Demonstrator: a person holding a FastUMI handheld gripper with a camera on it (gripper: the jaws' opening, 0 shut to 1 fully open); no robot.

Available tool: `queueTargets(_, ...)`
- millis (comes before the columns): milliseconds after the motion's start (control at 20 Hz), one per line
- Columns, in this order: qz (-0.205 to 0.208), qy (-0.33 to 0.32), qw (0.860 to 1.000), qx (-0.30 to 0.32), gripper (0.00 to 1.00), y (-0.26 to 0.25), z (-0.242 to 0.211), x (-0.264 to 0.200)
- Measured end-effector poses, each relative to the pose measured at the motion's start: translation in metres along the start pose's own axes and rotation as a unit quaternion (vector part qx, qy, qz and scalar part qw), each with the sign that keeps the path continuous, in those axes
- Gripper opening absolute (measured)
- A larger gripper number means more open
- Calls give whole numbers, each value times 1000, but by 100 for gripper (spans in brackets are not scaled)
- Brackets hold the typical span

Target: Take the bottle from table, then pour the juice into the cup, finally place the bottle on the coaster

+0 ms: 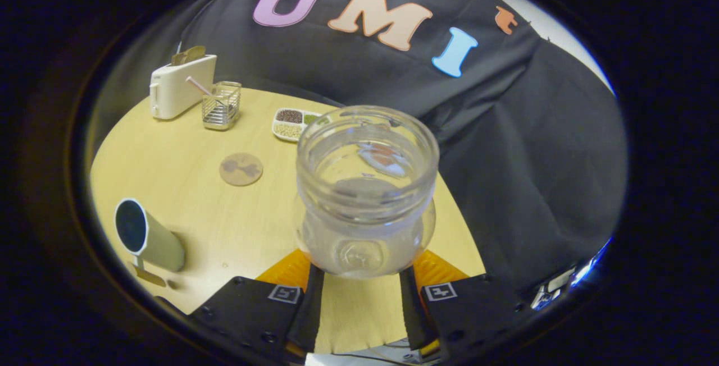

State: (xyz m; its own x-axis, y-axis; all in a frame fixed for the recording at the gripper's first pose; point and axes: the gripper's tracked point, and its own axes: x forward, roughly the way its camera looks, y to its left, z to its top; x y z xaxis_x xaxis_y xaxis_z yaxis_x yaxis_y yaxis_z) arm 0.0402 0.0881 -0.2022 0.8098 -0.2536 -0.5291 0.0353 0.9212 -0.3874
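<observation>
A clear, wide-mouthed bottle stands between my fingers, its open mouth toward the camera, and both fingers press on its lower body. My gripper is shut on it, held above the pale wooden table. A round brown coaster lies on the table beyond and to the left of the bottle. A pale cup with a dark inside appears to the left of my fingers, its mouth turned toward the camera. I cannot tell whether liquid is in the bottle.
At the table's far left stands a cream toaster with a wire rack holding a straw beside it. A white divided dish of seeds sits behind the bottle. The table edge runs close on the right, against black cloth.
</observation>
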Motion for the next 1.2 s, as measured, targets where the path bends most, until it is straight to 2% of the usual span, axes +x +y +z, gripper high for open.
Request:
queueTargets(350,-33,-50,996,-70,65,13,33,-9)
queueTargets(650,-70,-99,982,-143,65,22,55,-21)
queueTargets(900,-114,-141,962,-205,65,22,76,-33)
queueTargets(1200,-170,-198,924,-280,64,24,106,-49)
